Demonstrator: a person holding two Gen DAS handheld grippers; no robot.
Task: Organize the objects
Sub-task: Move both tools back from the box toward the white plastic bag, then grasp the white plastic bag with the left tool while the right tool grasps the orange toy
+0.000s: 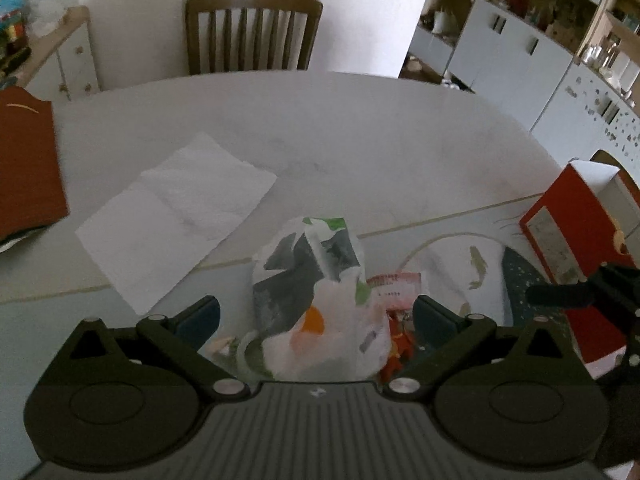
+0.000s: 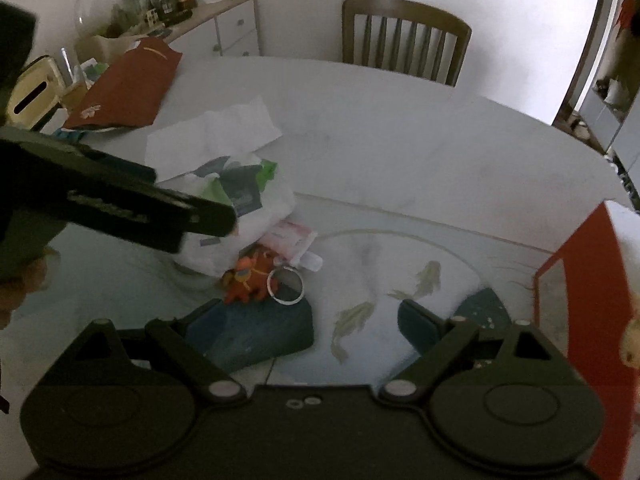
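Left hand-held gripper (image 1: 316, 312): jaws spread wide, astride the crumpled white plastic bag (image 1: 320, 300) on the pale bench (image 1: 360, 140), pads clear of it. Right hand-held gripper (image 2: 356, 320): wide open, empty, above the bench.

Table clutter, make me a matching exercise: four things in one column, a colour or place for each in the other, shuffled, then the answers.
Things
1. paper sheet
2. plush toy
3. plastic bag
4. wooden chair

Descriptions
A. orange, beside a white ring
B. at the table's far edge
C. flat and white, left of the bag
D. between the open left gripper's fingers

Pairs: 1-C, 2-A, 3-D, 4-B
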